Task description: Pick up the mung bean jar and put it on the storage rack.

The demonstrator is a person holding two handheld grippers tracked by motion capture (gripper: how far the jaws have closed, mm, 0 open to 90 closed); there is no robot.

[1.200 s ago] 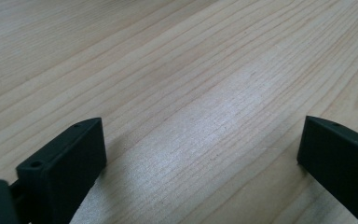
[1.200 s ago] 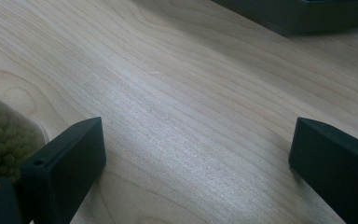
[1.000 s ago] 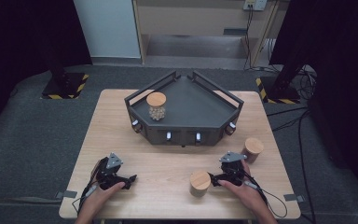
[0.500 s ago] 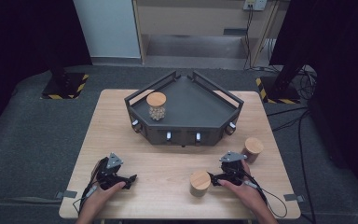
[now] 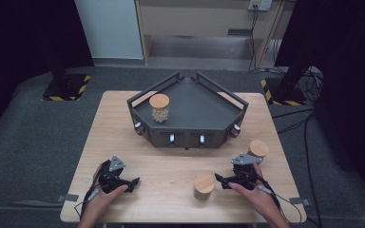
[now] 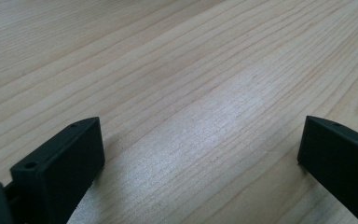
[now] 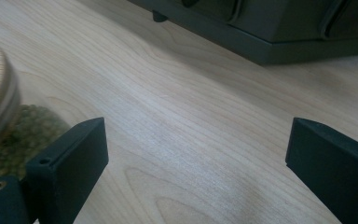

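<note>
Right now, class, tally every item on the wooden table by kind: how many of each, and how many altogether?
Glass jars with round wooden lids: 3
Dark grey angular metal tray: 1
Black two-jaw hand-held tools: 2
Total: 6

Place: I read this as a lab or recording studio, not a home.
Work surface: I work at a single pale wooden table [image 5: 171, 171] standing alone on grey carpet [image 5: 33, 137].
Surroundings: black curtains [image 5: 24, 33] hang on both sides and close the space off.
Stands: I see dark stand bases marked with yellow-and-black hazard tape [image 5: 66, 88] on each side of the table.
Wiring: cables [image 5: 309, 123] run loose over the carpet at the right, and a wall socket [image 5: 260, 4] sits at the back.
Fixture: a dark angular tray [image 5: 190, 126] with small knobs looks purpose-built.
Markers: bits of tape [image 5: 67, 197] stick at the table's near corners.
</note>
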